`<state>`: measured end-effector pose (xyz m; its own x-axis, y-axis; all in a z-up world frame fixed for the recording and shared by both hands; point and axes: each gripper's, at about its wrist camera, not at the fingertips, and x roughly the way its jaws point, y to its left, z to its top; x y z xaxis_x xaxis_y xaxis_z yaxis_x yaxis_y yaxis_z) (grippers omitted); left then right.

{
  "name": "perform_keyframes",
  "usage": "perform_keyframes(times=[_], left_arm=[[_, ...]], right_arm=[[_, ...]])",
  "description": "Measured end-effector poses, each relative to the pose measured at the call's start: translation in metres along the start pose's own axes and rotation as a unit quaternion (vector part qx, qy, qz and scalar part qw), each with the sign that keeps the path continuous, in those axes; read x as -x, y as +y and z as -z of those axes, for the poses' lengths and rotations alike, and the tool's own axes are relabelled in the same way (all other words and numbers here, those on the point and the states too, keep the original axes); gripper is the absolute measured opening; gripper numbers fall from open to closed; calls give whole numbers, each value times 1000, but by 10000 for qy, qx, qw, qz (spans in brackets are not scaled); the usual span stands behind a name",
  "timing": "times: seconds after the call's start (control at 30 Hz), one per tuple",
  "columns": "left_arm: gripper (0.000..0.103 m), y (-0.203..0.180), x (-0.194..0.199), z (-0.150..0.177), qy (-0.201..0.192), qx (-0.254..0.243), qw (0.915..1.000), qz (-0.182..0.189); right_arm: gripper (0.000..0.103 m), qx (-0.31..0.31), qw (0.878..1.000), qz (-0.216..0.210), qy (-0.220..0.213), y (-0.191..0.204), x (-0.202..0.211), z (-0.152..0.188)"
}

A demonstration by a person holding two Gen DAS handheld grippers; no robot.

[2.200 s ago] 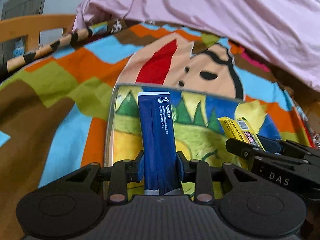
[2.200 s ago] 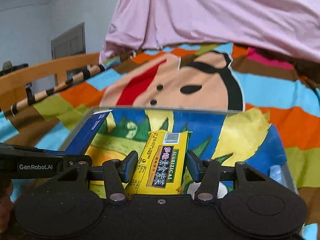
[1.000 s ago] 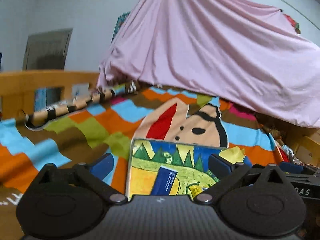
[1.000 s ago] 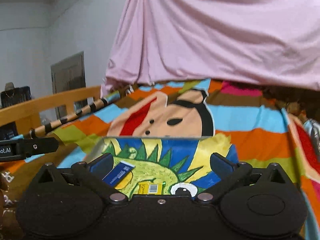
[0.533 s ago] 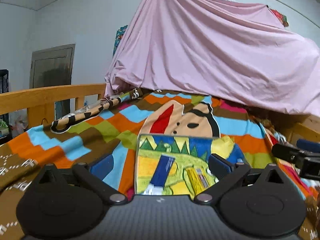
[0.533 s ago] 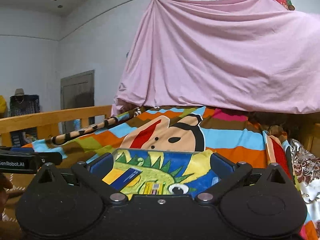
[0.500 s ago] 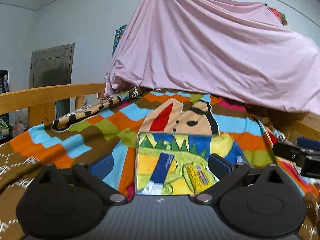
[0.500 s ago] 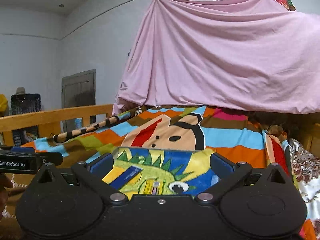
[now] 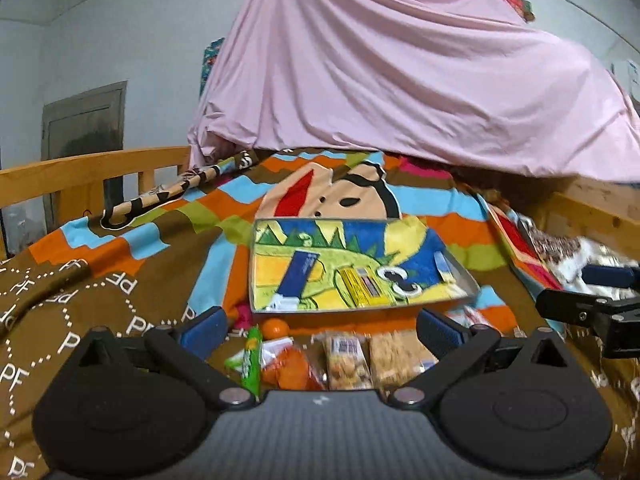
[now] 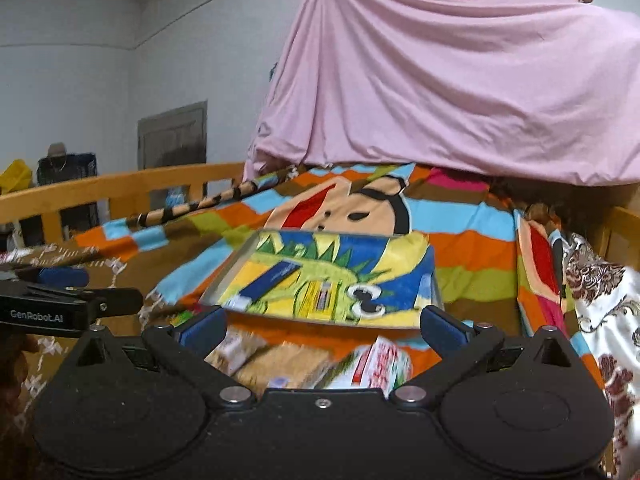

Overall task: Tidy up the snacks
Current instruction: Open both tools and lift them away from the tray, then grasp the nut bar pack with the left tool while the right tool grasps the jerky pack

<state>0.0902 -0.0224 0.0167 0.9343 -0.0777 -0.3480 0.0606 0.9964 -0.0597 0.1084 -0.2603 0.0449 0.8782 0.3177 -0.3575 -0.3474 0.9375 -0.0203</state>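
Observation:
A metal tray [image 9: 466,276] lined with a dinosaur-print cloth lies on the bed; it also shows in the right wrist view [image 10: 224,276]. In it lie a dark blue snack pack [image 9: 298,278] [image 10: 272,278] and a yellow snack pack [image 9: 358,288] [image 10: 320,294], side by side. Loose snacks lie in front of the tray: a green pack [image 9: 252,360], orange packs [image 9: 292,368], two clear cracker packs [image 9: 346,360] and a red-and-white pack [image 10: 382,364]. My left gripper [image 9: 322,330] is open and empty above these snacks. My right gripper [image 10: 322,326] is open and empty, near the tray's front edge.
A colourful striped blanket [image 9: 160,224] covers the bed. A wooden rail [image 9: 80,176] runs along the left. A pink sheet [image 9: 400,80] hangs behind. A patterned white-and-brown cloth [image 10: 608,300] lies at the right. The other gripper shows at each view's edge [image 9: 588,308] [image 10: 60,308].
Both grippers have let go of the blue and yellow packs in the tray, opened and pulled back. The loose snacks in front of the tray have come into view.

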Motion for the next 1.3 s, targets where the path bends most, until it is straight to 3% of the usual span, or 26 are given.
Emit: perform_keyframes(times=[0.43, 0.63, 1.03, 1.13, 1.3], left_arm=[[103, -8, 13, 25, 354, -136, 9992, 132], [103, -11, 11, 32, 561, -226, 9980, 182], [103, -17, -8, 38, 1029, -321, 9938, 256], [103, -16, -18, 34, 1123, -359, 9923, 376], [103, -17, -39, 25, 1319, -463, 9880, 653]], right_arm=[[102, 87, 9985, 68, 541, 10, 22, 28], [102, -54, 9938, 27, 1106, 7, 11, 43], [102, -276, 9868, 124, 1593, -3, -9, 59], [102, -243, 9827, 23, 1838, -4, -18, 62], [102, -63, 9835, -58, 1805, -1, -23, 65]])
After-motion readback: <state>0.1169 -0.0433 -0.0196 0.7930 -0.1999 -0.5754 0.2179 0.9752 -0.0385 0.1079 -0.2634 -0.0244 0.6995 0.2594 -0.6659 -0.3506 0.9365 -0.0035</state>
